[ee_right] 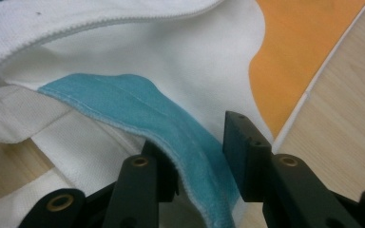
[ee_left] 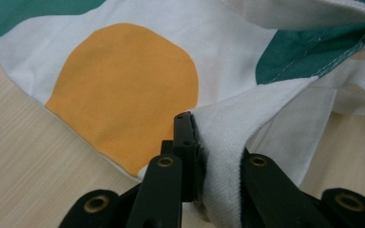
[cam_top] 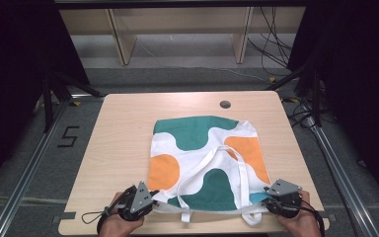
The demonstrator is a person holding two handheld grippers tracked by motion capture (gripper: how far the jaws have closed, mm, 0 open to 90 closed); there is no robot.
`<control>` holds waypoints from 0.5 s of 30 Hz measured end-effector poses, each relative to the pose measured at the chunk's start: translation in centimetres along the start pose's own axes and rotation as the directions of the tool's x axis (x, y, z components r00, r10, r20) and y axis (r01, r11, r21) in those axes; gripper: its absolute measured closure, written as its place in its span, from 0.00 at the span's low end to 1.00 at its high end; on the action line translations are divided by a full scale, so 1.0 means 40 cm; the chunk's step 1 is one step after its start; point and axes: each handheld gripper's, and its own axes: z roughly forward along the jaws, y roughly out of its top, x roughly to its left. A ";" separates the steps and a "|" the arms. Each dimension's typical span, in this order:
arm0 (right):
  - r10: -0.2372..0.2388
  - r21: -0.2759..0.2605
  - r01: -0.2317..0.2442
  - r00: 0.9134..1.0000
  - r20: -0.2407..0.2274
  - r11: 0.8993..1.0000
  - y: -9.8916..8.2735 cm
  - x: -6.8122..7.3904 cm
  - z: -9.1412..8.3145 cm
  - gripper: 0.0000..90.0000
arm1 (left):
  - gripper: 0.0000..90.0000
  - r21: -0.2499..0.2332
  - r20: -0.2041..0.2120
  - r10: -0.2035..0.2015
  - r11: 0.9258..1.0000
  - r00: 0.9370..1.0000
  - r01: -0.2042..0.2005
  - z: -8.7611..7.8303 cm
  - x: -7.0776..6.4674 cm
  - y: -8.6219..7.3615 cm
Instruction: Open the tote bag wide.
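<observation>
A white tote bag (cam_top: 202, 153) with green and orange blobs lies flat on the wooden table (cam_top: 123, 128), its mouth toward the near edge and its white straps (cam_top: 241, 170) lying across it. My left gripper (cam_top: 151, 196) is at the bag's near left corner; in the left gripper view it (ee_left: 216, 142) is shut on a fold of the white rim (ee_left: 223, 142). At the near right corner is my right gripper (cam_top: 270, 198). In its own view the jaws (ee_right: 197, 137) stand apart with the teal hem (ee_right: 138, 109) lying loosely between them.
A round cable hole (cam_top: 225, 104) sits near the table's far edge. Beyond the table are a wooden shelf frame (cam_top: 123, 44) and loose cables (cam_top: 271, 44) on the floor. Metal rails (cam_top: 29, 168) run along both sides. The near table edge is just under my hands.
</observation>
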 end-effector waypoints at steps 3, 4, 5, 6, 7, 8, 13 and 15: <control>-0.011 0.009 0.011 1.000 0.000 1.000 0.006 0.001 0.004 0.80 | 0.91 -0.011 -0.006 -0.004 1.000 1.000 0.003 -0.005 0.002 0.002; -0.020 0.009 0.020 1.000 -0.005 1.000 0.008 0.002 0.003 0.84 | 0.92 -0.009 -0.014 0.004 1.000 1.000 -0.005 -0.009 0.004 0.004; -0.029 0.002 0.029 1.000 -0.003 1.000 0.010 0.004 0.001 0.87 | 0.92 -0.027 -0.013 -0.002 1.000 1.000 0.002 -0.012 0.004 0.006; -0.037 0.001 0.037 0.999 -0.001 0.999 0.013 0.004 -0.005 0.89 | 0.92 -0.044 -0.016 -0.024 0.999 1.000 0.023 -0.016 0.003 0.010; -0.032 -0.016 0.032 0.999 0.003 0.999 0.017 0.001 -0.017 0.92 | 0.92 -0.058 -0.017 -0.026 0.998 1.000 0.025 -0.023 0.007 0.015; -0.024 -0.045 0.025 1.000 0.008 0.999 0.023 -0.006 -0.033 0.94 | 0.92 -0.079 -0.029 -0.032 0.996 0.999 0.030 -0.031 0.010 0.022; 0.016 -0.200 -0.011 1.000 0.023 0.980 0.064 -0.039 -0.098 0.98 | 0.93 -0.156 -0.055 -0.051 0.987 0.997 0.042 -0.070 0.034 0.077; 0.056 -0.232 -0.049 0.998 0.023 0.972 0.084 -0.046 -0.120 0.98 | 0.93 -0.182 -0.067 -0.061 0.982 0.996 0.048 -0.086 0.050 0.101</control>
